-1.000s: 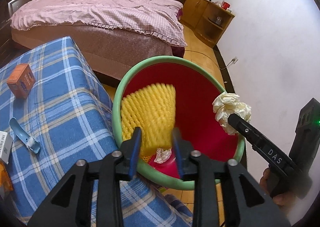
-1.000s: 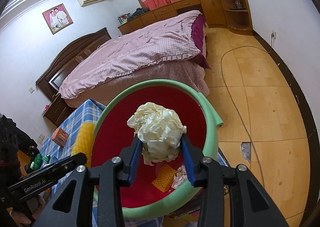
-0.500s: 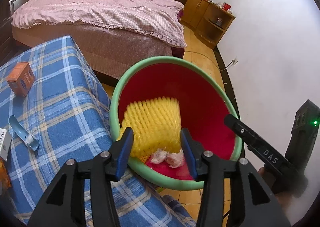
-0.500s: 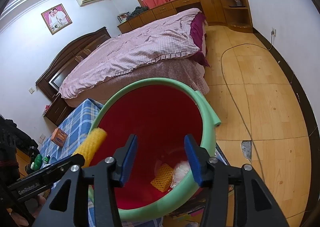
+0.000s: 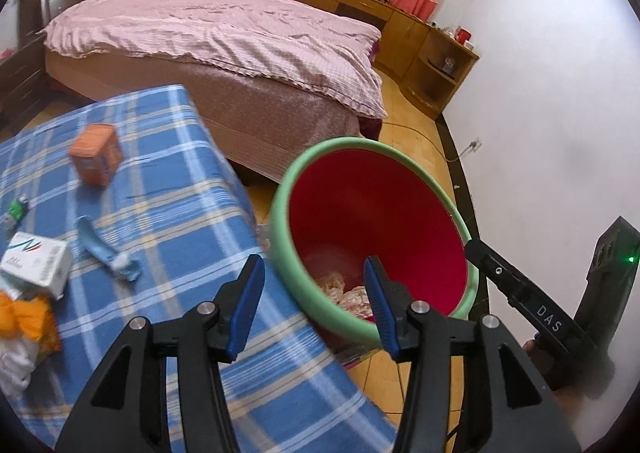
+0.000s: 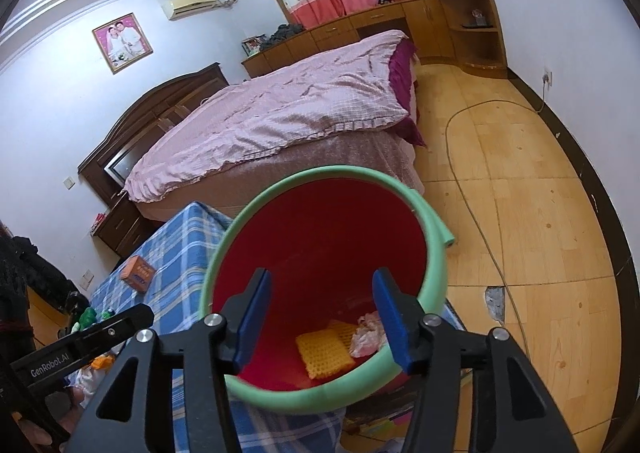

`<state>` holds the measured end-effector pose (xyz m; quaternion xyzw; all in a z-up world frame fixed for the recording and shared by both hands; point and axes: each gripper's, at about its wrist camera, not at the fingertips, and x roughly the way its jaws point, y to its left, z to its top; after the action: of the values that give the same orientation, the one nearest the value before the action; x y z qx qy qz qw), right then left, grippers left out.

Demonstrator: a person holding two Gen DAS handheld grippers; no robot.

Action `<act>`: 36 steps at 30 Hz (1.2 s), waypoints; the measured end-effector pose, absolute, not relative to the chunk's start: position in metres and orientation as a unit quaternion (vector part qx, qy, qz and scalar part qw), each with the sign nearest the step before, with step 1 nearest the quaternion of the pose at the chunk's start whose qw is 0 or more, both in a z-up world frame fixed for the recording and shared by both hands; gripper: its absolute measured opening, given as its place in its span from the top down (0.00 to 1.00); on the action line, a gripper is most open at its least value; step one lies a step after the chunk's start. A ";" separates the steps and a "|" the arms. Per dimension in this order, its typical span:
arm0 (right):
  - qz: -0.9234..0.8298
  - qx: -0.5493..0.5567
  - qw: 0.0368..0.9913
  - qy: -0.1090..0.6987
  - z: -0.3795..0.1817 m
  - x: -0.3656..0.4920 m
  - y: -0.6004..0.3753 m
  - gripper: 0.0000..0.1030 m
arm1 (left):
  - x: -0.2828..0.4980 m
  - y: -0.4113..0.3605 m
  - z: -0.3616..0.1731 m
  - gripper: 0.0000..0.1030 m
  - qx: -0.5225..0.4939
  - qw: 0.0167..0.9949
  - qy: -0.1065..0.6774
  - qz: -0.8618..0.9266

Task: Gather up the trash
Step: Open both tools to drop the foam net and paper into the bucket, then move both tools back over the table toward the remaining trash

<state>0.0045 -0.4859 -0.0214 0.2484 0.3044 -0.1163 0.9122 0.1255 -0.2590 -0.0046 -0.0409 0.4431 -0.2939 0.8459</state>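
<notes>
- At the far left of the left wrist view, a white carton (image 5: 36,263) and a heap of orange and white scraps (image 5: 22,327) are seen on the blue plaid table (image 5: 168,189); they are judged to be trash not yet collected, though what the heap is made of cannot be told.
- A pale blue tool-like piece (image 5: 106,249) and an orange box (image 5: 96,159) lie further in on the cloth, well apart from the table edge; whether these count as trash cannot be told.
- The left gripper (image 5: 314,299) is held empty with its blue pads (image 5: 248,303) spread apart, straddling the table edge and the bin's rim, angled toward the table, which is judged to suit a reach for the next item.
- The red bin (image 5: 378,213), rimmed in green foam, stands on the floor just beside the table, presumably so that items can be dropped in with a short carry.
- Inside it, yellow mesh pieces (image 6: 324,353) and crumpled paper (image 6: 366,337) lie at the bottom.
- The right gripper (image 6: 322,323) is held directly over the bin's mouth, its jaws wide apart and nothing between them.
</notes>
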 end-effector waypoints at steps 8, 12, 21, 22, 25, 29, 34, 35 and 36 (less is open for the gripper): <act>-0.086 0.237 0.918 0.305 -0.006 0.006 -0.447 0.44 | 0.119 -0.198 0.007 0.50 -0.066 0.865 0.431 -0.250; -0.065 0.227 0.922 0.305 0.003 0.010 -0.423 0.44 | 0.115 -0.169 0.012 0.50 -0.079 0.872 0.424 -0.232; -0.030 0.217 0.927 0.305 0.016 0.017 -0.377 0.43 | 0.109 -0.111 0.024 0.50 -0.087 0.893 0.407 -0.174; -0.026 0.217 0.926 0.306 0.016 0.018 -0.373 0.43 | 0.110 -0.104 0.026 0.50 -0.086 0.895 0.405 -0.166; -0.012 0.216 0.926 0.310 0.019 0.022 -0.358 0.43 | 0.111 -0.080 0.031 0.50 -0.084 0.903 0.399 -0.137; 0.004 0.212 0.925 0.315 0.021 0.027 -0.339 0.43 | 0.110 -0.047 0.036 0.50 -0.079 0.912 0.390 -0.103; 0.029 0.201 0.924 0.323 0.023 0.036 -0.309 0.42 | 0.112 -0.009 0.032 0.50 -0.062 0.916 0.394 -0.049; 0.034 0.198 0.924 0.324 0.022 0.035 -0.305 0.42 | 0.112 -0.003 0.030 0.50 -0.059 0.916 0.395 -0.043; 0.040 0.194 0.924 0.326 0.022 0.037 -0.296 0.41 | 0.112 0.003 0.027 0.50 -0.058 0.916 0.396 -0.035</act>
<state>0.0374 -0.2965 0.0219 0.1938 0.3261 0.0400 0.9244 0.1116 0.0033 0.0271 -0.0577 0.3962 -0.0349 0.9157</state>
